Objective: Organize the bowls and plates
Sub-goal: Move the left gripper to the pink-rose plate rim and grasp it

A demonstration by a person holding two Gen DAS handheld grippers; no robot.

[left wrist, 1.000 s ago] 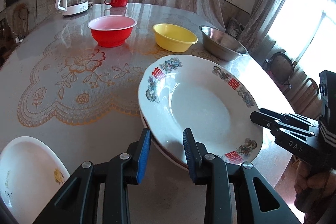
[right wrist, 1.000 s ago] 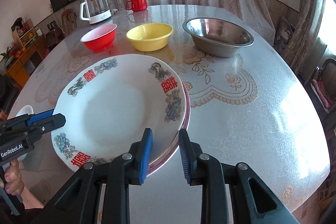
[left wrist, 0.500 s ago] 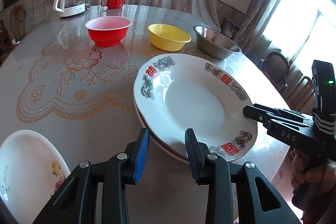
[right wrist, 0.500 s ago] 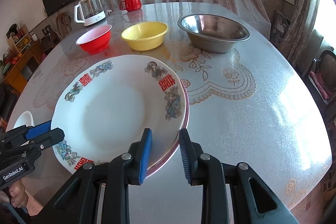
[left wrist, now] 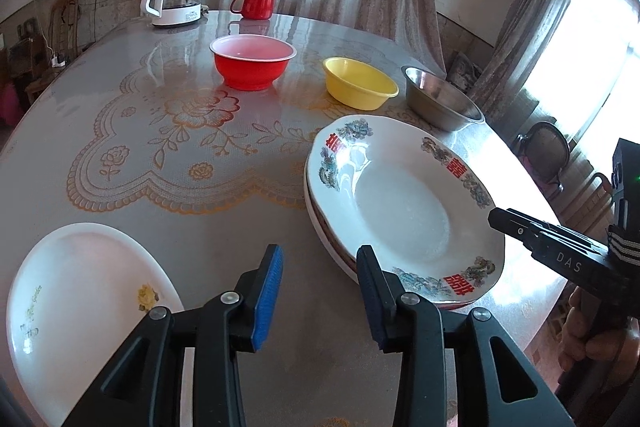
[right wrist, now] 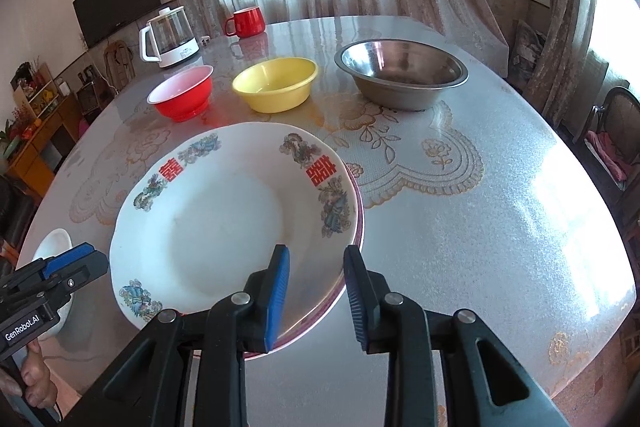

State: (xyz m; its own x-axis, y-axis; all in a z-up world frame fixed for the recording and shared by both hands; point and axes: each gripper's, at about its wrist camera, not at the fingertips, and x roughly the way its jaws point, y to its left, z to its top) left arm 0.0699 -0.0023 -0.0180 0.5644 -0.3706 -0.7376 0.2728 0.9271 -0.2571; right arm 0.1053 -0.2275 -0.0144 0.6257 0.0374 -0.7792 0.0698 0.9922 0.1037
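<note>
Three bowls (right wrist: 276,83), three plates (left wrist: 404,203), one mug (right wrist: 248,23), one kettle (right wrist: 170,37).

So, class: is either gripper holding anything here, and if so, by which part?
Nothing is held. The left gripper is open over bare table beside the patterned plate; the right gripper stands open above that plate's near rim.

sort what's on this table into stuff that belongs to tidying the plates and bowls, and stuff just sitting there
Part of the job: patterned plate stacked on another plate, white plate, red bowl, yellow bowl, steel bowl.

Just lying about: kettle, red mug.
</note>
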